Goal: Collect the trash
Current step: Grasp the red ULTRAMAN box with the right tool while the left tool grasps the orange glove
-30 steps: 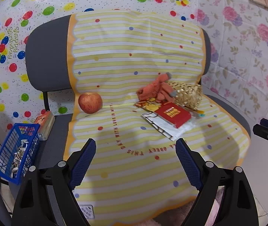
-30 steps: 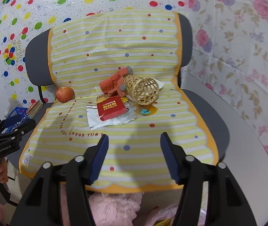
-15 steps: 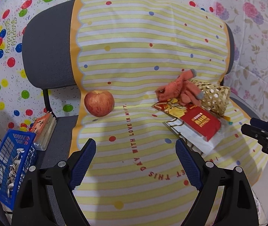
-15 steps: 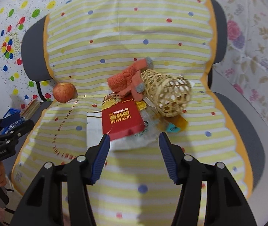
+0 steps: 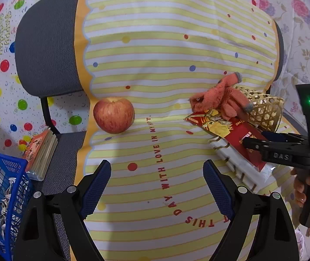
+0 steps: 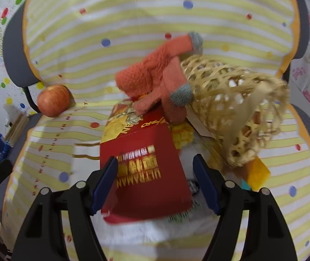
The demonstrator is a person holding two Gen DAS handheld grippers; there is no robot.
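A red packet marked ULTRAMAN [image 6: 146,174] lies on white paper [image 6: 146,232] on the striped chair cover; it also shows in the left wrist view [image 5: 240,139]. My right gripper [image 6: 155,183] is open, its pads on either side of the packet's near end; it shows from the side in the left wrist view [image 5: 263,143]. An orange knitted glove [image 6: 159,82] rests on the packet's far end, beside a woven basket [image 6: 237,111] lying on its side. My left gripper [image 5: 156,184] is open and empty above the seat, short of a red apple [image 5: 113,115].
A blue plastic crate [image 5: 0,198] with white scraps stands at the left of the chair, beside a stack of booklets [image 5: 40,150]. Orange and teal scraps [image 6: 255,174] lie under the basket. The grey chair back [image 5: 46,50] rises behind; patterned sheets cover the walls.
Both grippers have moved forward toward the chair seat. The right gripper has closed in on the red packet, which now lies between its open pads. The left has neared the apple.
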